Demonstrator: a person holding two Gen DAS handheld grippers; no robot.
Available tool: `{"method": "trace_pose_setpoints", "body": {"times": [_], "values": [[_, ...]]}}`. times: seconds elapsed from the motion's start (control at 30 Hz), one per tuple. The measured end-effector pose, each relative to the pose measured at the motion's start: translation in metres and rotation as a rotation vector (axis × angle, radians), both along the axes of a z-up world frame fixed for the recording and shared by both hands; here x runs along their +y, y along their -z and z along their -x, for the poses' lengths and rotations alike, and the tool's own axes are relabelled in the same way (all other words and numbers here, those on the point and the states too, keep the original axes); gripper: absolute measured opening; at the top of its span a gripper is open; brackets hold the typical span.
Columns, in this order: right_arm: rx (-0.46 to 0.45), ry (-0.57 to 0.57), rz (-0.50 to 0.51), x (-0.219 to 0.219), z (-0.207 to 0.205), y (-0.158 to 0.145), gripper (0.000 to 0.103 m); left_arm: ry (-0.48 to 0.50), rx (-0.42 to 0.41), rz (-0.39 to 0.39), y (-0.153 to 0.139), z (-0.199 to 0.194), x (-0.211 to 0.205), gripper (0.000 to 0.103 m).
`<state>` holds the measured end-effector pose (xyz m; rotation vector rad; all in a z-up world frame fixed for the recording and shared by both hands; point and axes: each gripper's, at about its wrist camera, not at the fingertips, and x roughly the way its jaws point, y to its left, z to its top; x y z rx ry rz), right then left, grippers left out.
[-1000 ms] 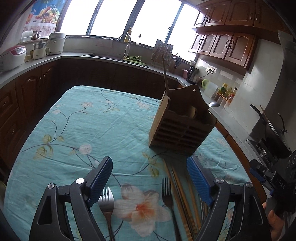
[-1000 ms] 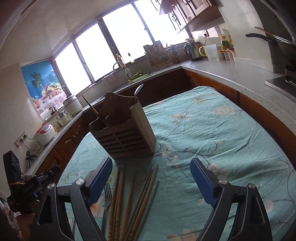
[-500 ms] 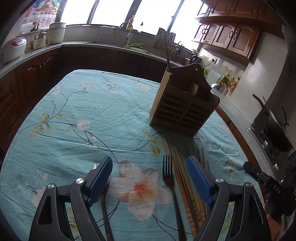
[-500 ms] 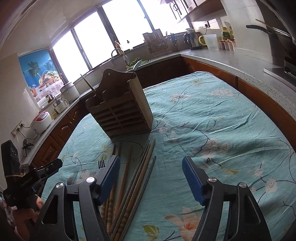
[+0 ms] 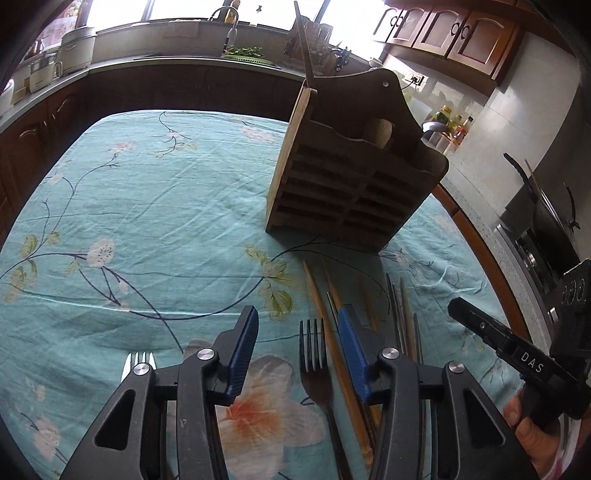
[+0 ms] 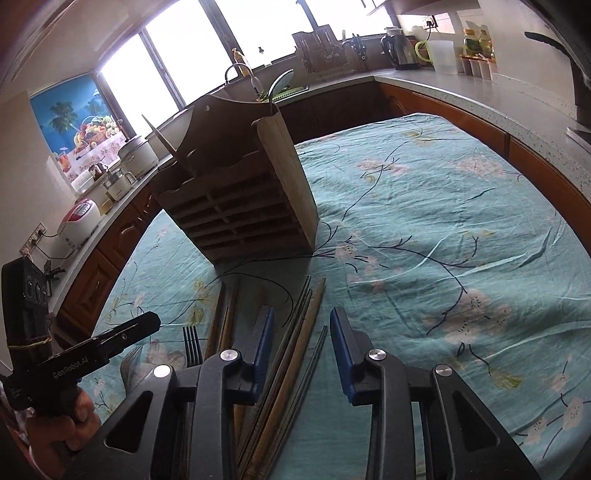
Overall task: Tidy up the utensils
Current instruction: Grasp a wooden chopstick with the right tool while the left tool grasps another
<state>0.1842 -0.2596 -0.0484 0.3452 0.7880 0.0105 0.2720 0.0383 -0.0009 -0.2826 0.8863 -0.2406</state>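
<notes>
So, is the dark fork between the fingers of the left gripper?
Yes, the dark fork lies on the cloth between the left gripper fingers.

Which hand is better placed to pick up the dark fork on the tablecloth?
Left. The left gripper has the dark fork between its jaws, which have just been closing. The right gripper, jaws also just closing, frames the chopsticks instead; the fork lies off to its side.

Daylight is streaming through a row of large windows [image 6: 192,48] above the sink faucet [image 6: 240,72]. Dark wooden base cabinets [image 5: 155,88] are running beneath a grey worktop [image 6: 480,92] that is wrapping around the room. Wooden wall cabinets [image 5: 450,29] are hanging at one corner. A teal floral cloth [image 5: 166,206] is covering the counter. A tropical poster [image 6: 77,118] is hanging beside the windows.
</notes>
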Motion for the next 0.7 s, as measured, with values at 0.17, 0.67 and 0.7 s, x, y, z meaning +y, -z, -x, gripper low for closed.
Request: {"method": "trace_pose_setpoints", "body": {"times": [0.17, 0.67, 0.7], "values": [[0.054, -0.013, 0.004, -0.001, -0.025, 0.012, 0.021, 0.036, 0.045, -0.029, 0.013, -0.030, -0.015, 0.033], [0.134, -0.037, 0.110, 0.004, -0.059, 0.034, 0.011, 0.110, 0.090, -0.174, 0.045, -0.081, -0.056, 0.016], [0.132, -0.040, 0.128, 0.006, -0.059, 0.035, 0.011, 0.116, 0.080, -0.197, 0.046, -0.081, -0.061, 0.015]]}}
